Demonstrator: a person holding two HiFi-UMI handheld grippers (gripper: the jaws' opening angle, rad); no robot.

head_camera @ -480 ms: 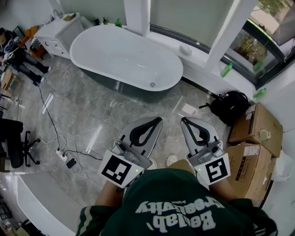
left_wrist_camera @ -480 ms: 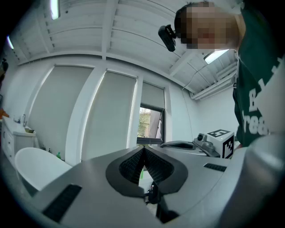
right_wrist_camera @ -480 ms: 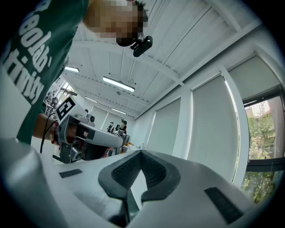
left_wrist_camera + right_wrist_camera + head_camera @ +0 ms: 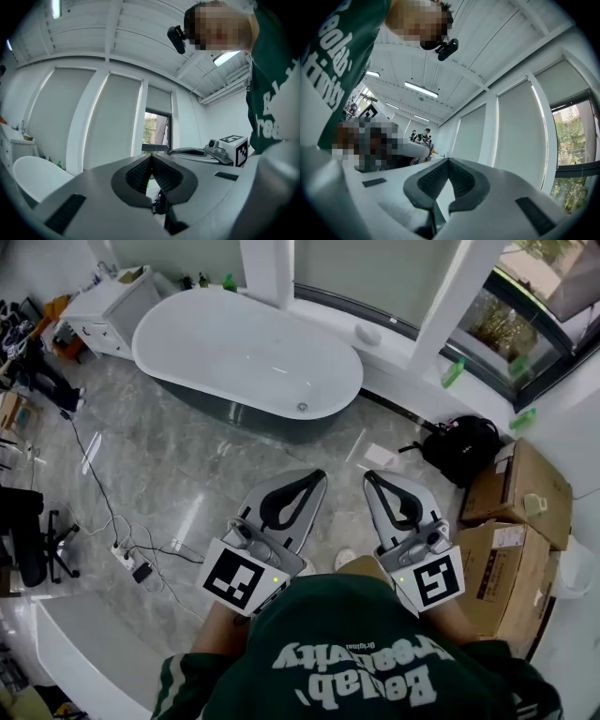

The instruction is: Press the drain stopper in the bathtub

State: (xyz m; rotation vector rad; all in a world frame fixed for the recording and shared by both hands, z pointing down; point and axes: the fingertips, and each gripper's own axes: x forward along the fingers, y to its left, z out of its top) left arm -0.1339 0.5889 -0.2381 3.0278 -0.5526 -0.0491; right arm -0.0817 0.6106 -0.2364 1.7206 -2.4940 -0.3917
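Silvery drain stopper (image 4: 302, 407) in white bathtub (image 4: 234, 348): head view only.

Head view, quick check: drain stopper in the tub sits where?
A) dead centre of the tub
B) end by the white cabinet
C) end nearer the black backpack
C: the drain stopper sits in the bathtub towards the end nearer the black backpack, far from the white cabinet.

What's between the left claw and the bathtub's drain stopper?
Head view: only bare grey floor, then the bathtub's dark wall, between left claw and drain stopper.
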